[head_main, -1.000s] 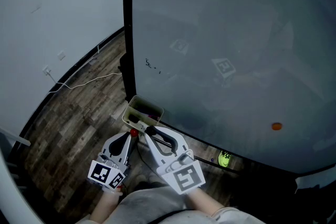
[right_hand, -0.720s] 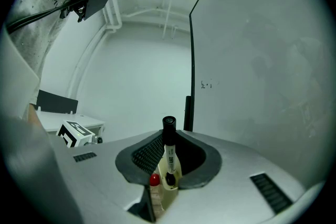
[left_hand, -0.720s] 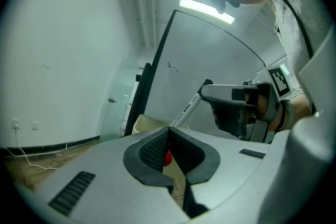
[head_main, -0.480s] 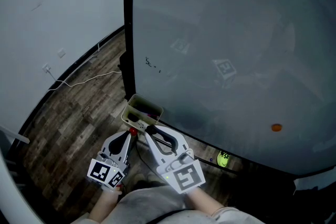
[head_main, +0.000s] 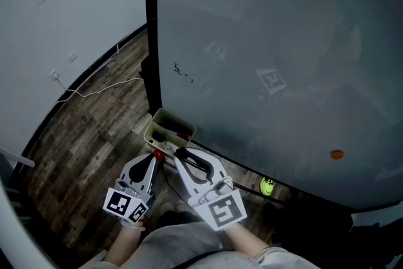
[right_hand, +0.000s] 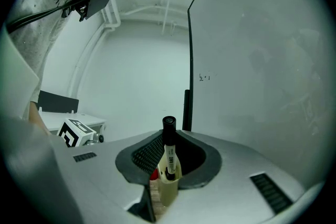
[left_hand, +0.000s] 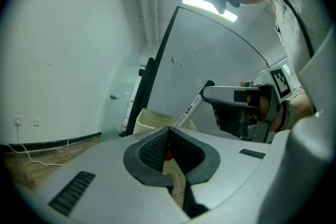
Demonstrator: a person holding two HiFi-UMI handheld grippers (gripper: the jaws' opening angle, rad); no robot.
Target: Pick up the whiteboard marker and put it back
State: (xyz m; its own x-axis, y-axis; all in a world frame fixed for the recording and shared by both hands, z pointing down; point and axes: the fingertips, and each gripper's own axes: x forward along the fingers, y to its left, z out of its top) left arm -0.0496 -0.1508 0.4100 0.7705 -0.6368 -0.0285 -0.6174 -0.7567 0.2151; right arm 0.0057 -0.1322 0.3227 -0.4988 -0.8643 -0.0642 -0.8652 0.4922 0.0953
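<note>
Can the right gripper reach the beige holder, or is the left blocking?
Probably yes: right gripper, shut on the marker, points straight at the holder; left gripper sits beside, not between.

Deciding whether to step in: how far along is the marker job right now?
Done: the whiteboard marker is picked up, clamped in the right tool. In hand: it is held cap up over the beige holder at the board's foot, its lower end at or inside the opening; I cannot tell which. Left to do: release it there and withdraw. The left tool is shut close by.
</note>
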